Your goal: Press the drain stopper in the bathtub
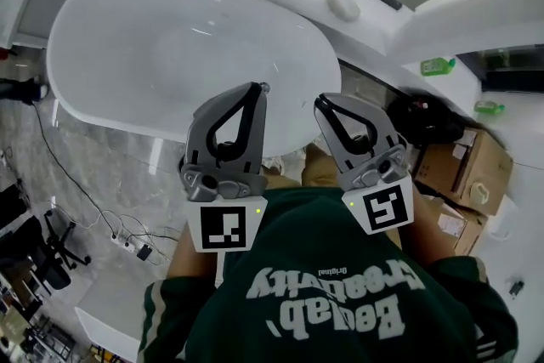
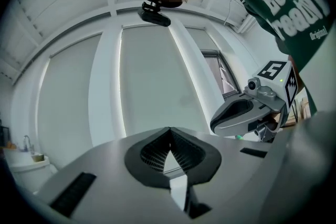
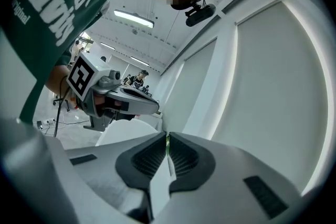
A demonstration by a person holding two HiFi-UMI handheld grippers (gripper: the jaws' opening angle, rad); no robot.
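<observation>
The white oval bathtub [image 1: 110,89] fills the upper left of the head view; I cannot make out its drain stopper, only a small chrome fitting [image 1: 264,86] at the near rim. My left gripper [image 1: 257,87] is held close to my chest, over the tub's near rim, its jaws shut on nothing. My right gripper [image 1: 320,102] stands beside it, just off the rim, also shut and empty. In the left gripper view the closed tips [image 2: 169,130] point at a white wall, with the right gripper [image 2: 247,113] alongside. The right gripper view shows its closed tips [image 3: 167,136] and the left gripper [image 3: 115,97].
A white ledge behind the tub carries a pale oval object [image 1: 343,4] and a green bottle [image 1: 438,65]. Cardboard boxes [image 1: 463,170] stand at the right. Cables and a power strip [image 1: 127,241] lie on the marbled floor at the left, near a black chair [image 1: 51,255].
</observation>
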